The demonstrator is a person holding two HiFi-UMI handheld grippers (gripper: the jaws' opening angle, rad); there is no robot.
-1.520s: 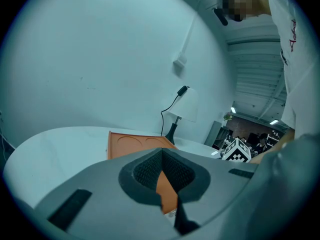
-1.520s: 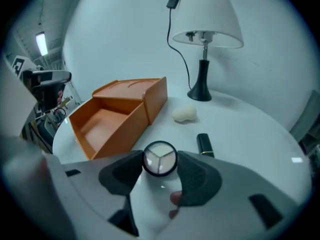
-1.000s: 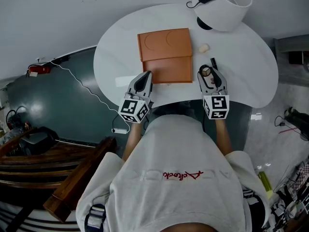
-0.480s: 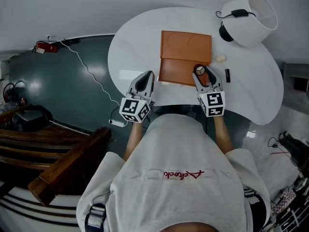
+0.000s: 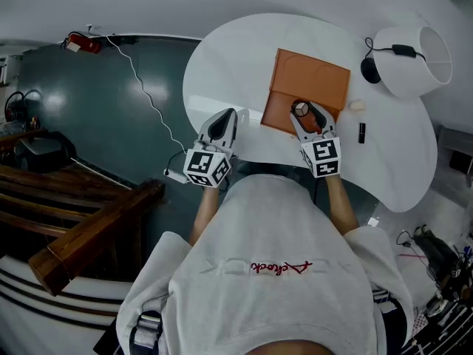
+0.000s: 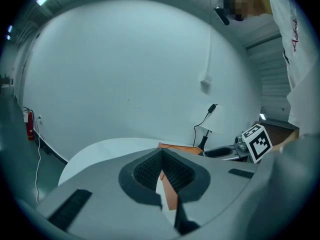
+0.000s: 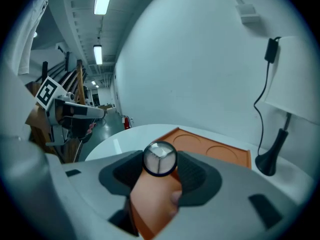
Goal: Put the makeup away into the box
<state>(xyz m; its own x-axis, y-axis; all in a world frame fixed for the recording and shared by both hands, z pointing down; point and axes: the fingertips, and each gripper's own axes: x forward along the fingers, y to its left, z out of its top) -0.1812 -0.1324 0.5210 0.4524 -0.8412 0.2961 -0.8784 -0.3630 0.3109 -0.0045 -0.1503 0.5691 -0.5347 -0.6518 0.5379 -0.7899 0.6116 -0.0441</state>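
Observation:
An orange box [image 5: 310, 80] lies open on the white table [image 5: 229, 65], its flat lid with two round hollows at the far side. My right gripper [image 5: 304, 112] hovers over the box's near half, shut on a small round black-rimmed makeup jar [image 5: 300, 109]. In the right gripper view the jar [image 7: 159, 159] sits between the pads above the orange box [image 7: 210, 151]. My left gripper [image 5: 224, 118] hangs at the table's near edge, left of the box, shut with nothing in it. A beige makeup piece [image 5: 357, 105] and a black stick [image 5: 361, 132] lie right of the box.
A white-shaded lamp [image 5: 414, 50] with a black base and cord stands at the table's far right. A dark floor with a white cable lies left of the table, with wooden furniture [image 5: 89, 235] at the lower left.
My right gripper has carried the jar leftward from beside the box to over its near half. The left gripper now sits farther left of the box. The head view has swung left.

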